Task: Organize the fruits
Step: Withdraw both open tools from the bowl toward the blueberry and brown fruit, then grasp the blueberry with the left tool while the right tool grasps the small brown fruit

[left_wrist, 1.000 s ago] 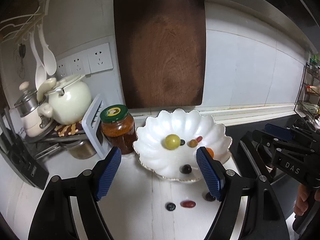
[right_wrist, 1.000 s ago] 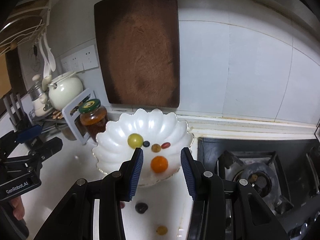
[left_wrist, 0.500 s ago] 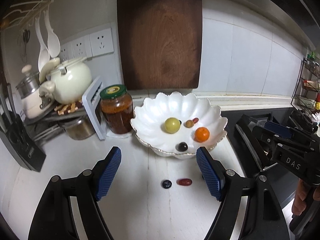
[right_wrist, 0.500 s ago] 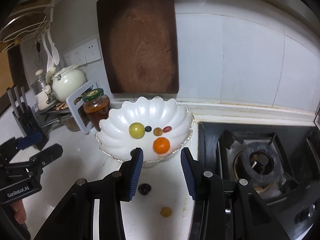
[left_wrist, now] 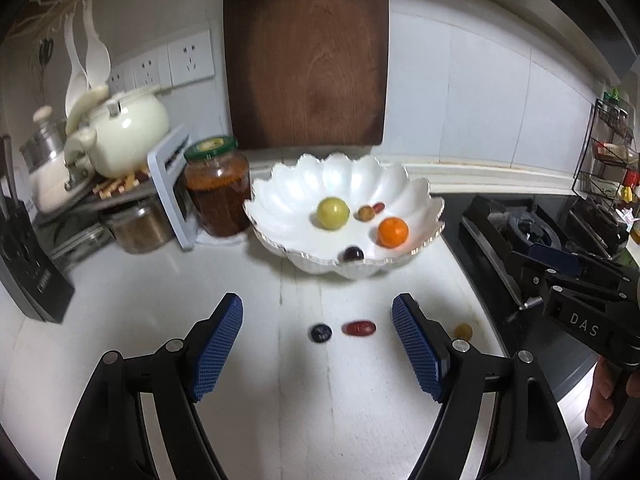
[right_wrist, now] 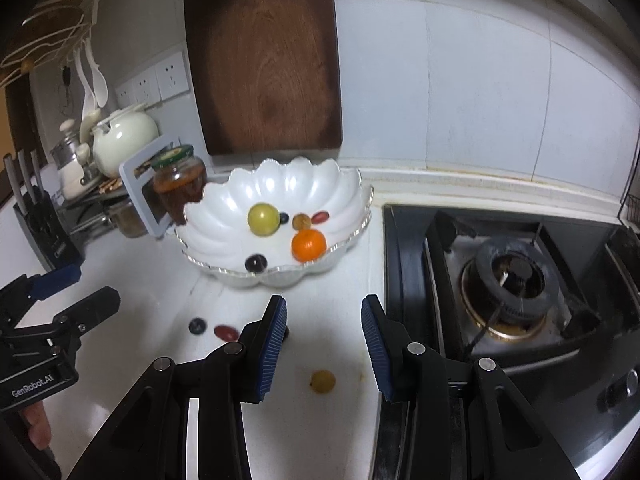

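The left gripper (left_wrist: 318, 344) and right gripper (right_wrist: 324, 342) are held wide and empty above the counter (left_wrist: 160, 320). A blueberry (left_wrist: 321, 333), red grape (left_wrist: 359, 328) and yellow grape (right_wrist: 323, 381) are seen loose at 6 o'clock of the scalloped bowl (left_wrist: 288, 200).

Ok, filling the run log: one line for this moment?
left gripper: open, empty | right gripper: open, empty | bowl: holds orange | counter: yellow fruit loose

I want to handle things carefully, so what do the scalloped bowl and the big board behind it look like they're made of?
Scalloped bowl: probably glazed ceramic or glass, glossy white with bright highlights and a shiny rim. Cutting board: dark brown wood, matte, with visible grain.
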Motion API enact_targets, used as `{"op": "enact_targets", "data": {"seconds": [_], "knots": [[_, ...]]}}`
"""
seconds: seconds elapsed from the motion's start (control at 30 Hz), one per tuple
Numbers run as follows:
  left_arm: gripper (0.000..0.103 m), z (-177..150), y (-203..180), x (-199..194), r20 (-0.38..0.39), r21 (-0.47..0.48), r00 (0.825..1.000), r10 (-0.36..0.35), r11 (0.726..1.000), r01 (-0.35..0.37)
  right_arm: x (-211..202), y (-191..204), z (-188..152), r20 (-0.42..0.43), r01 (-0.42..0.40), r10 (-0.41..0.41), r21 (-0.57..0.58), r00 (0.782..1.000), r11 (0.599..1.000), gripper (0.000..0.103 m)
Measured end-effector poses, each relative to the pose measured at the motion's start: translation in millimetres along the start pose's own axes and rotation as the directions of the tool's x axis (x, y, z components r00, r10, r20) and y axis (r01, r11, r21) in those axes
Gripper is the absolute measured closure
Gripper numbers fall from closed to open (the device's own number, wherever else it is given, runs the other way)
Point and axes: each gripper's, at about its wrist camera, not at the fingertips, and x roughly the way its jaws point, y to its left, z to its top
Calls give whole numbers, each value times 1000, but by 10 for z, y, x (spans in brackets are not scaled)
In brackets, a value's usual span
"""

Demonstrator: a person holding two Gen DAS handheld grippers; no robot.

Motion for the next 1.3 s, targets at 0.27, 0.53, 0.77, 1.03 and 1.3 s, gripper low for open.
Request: {"op": "enact_targets", "data": {"seconds": [0.27, 0.53, 0.77, 1.03, 1.3], "knots": [[27, -194, 17, 166, -18, 9, 1000, 5, 1000, -5, 118, 29, -250, -68, 18, -17, 7, 998, 1000, 63], [31, -337, 36, 369, -54, 34, 999, 0, 999, 2, 269, 45, -451, -125, 29, -26, 22, 992, 999, 63], [36, -421, 89, 607, -98, 32, 995, -18, 999, 21, 426, 62, -559, -159, 21, -14, 41, 987, 999, 63], [40, -470, 121, 849, -132, 51, 991, -25, 998, 32, 610, 66, -623, -196, 32, -22, 51, 980, 998, 63], [48, -475, 136, 1075, -163, 53, 986, -42, 997, 52, 718, 79, -647, -212, 46, -34, 52, 977, 998, 63]]}}
